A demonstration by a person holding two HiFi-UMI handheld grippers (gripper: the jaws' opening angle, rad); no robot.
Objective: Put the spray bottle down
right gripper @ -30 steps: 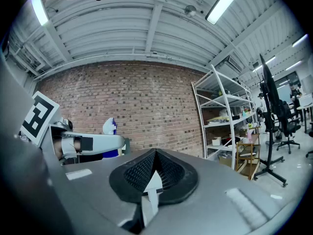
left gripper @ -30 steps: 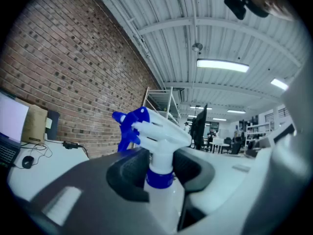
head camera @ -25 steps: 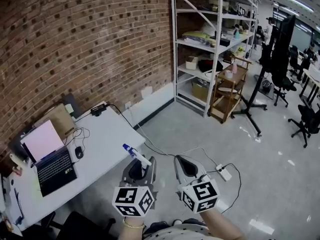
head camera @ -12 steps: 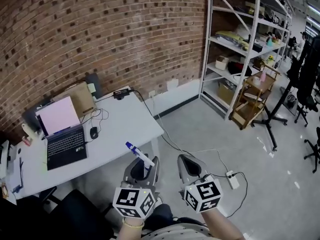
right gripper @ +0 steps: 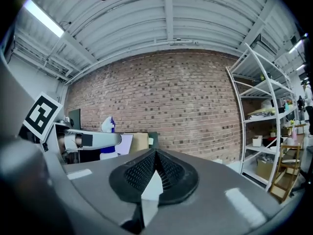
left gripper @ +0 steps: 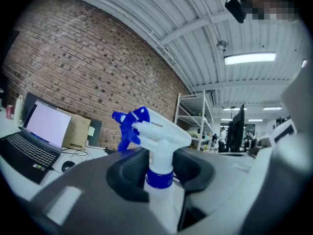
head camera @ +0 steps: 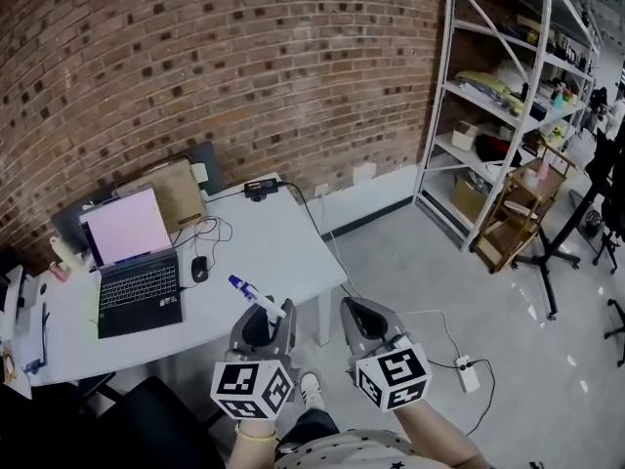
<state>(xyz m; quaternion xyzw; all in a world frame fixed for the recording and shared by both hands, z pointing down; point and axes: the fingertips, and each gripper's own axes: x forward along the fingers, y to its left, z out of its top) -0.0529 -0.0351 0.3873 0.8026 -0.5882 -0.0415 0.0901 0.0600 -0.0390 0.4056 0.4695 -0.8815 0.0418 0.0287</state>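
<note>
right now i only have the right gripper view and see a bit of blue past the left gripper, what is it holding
Observer: The left gripper view shows the left gripper shut on a spray bottle, around its neck by the blue collar.
Operator: any surface near to set it on
Observer: The head view shows a white table just ahead of that gripper, lower down.
Operator: anything on it
Observer: An open laptop sits on its left part with a mouse beside it. The corner nearest the bottle looks bare.
</note>
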